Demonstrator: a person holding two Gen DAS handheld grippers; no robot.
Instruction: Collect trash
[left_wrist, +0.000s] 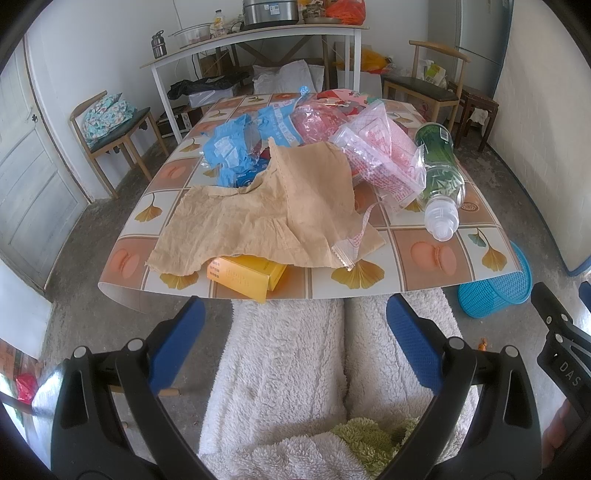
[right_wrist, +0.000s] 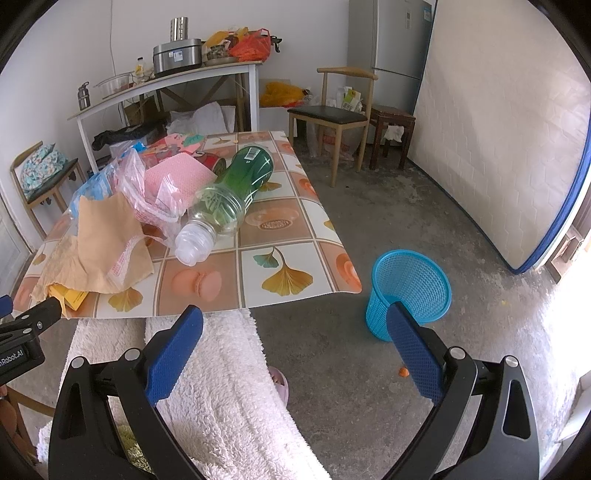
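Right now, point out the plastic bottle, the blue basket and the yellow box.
plastic bottle (right_wrist: 236, 184): right wrist view, on its green-labelled body.
blue basket (right_wrist: 410, 291): right wrist view, on the mesh wall inside the rim.
yellow box (left_wrist: 245, 277): left wrist view, on its exposed top face.

Each gripper, left gripper (left_wrist: 295, 314) and right gripper (right_wrist: 295, 325), has black curved arms, silver round screws and blue textured pads (right_wrist: 175, 354).

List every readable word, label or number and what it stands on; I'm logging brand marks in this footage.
"DAS": on the right gripper body, cut off by the frame edge.
"nRobot.AI": on the left gripper body, start cut off.
Print on the plastic bottle label, yellow box, blue wrapper and pink bag: too blurred to read.
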